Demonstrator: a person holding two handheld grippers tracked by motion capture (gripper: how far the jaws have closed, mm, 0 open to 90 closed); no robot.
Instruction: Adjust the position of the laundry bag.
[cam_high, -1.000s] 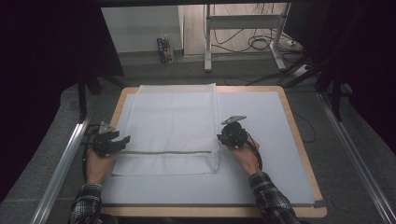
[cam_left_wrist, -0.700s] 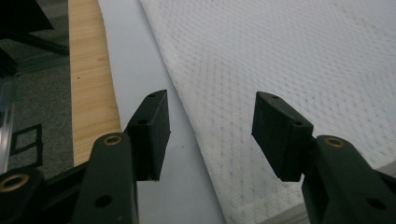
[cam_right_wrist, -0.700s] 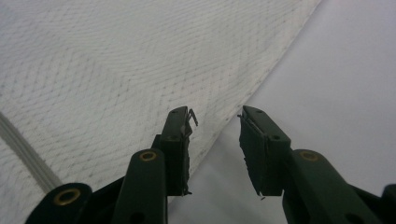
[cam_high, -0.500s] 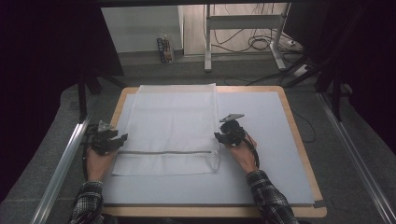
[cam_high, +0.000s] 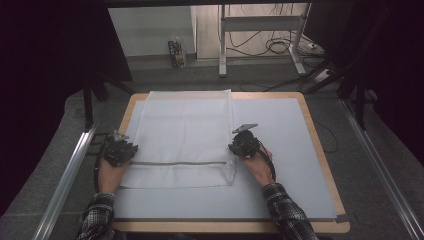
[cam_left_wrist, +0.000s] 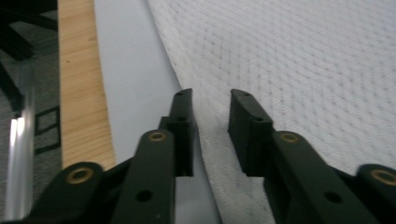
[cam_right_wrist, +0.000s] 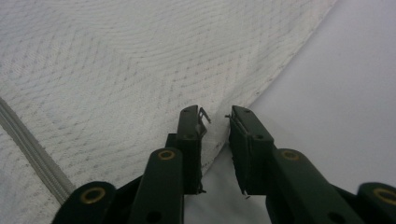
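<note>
White woven cloth (cam_high: 186, 134) lies flat on a pale grey mat (cam_high: 295, 150) that covers a wooden counter (cam_high: 312, 132). No writing or label can be read anywhere. The cloth sits toward the left half of the mat, its far edge reaching the counter's far edge. A grey stripe (cam_high: 180, 163) runs across the cloth near its near end.

At the cloth's left edge, beside the stripe, the left gripper (cam_high: 119, 149) rests low, held in a hand (cam_high: 111, 172) with a plaid sleeve. In the left gripper view its jaws straddle the cloth's edge with a narrow gap between them; they have just been closing, and the cloth (cam_left_wrist: 299, 70) lies between them without being pinched.

At the cloth's right edge, just beyond the stripe, the right gripper (cam_high: 244, 142) is held by the other hand (cam_high: 257, 167). In the right gripper view its jaws also stand a little apart over the cloth's edge (cam_right_wrist: 224, 126), having just closed further, and the pads are not yet pressing on the cloth.

Right of the cloth, the mat is bare up to the counter's right edge, giving wide room to move. Near of the cloth a narrower strip of bare mat remains. Left of the cloth only a thin band of mat and wood shows before a metal rail (cam_high: 70, 175).
</note>
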